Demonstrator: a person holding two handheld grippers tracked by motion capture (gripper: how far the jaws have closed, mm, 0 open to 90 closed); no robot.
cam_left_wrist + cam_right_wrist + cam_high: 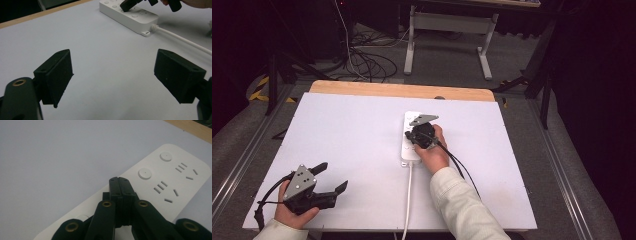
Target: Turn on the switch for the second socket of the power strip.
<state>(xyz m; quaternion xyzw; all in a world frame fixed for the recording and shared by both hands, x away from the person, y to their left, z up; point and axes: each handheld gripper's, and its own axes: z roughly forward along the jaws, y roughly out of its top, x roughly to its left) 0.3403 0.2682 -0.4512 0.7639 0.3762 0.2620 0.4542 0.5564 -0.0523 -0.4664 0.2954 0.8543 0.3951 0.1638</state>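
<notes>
White plastic power strip (pixel 410 137) lying lengthwise near the middle of the pale grey surface (pixel 352 145), cord (pixel 407 200) trailing toward the near edge. Round buttons (pixel 144 173) and socket slots on top. Right tongs (pixel 416 135) closed tight, tips pressed together with nothing between them, resting down on the strip's top face. Left tongs (pixel 332 178) wide open and empty, held low over the near left corner, well apart from the strip. Bare wood strip (pixel 402 90) along the far edge of the surface. Beyond: grey carpeted floor, a tangle of cables (pixel 367 62), white legs of another table (pixel 447 37), dark surroundings.
</notes>
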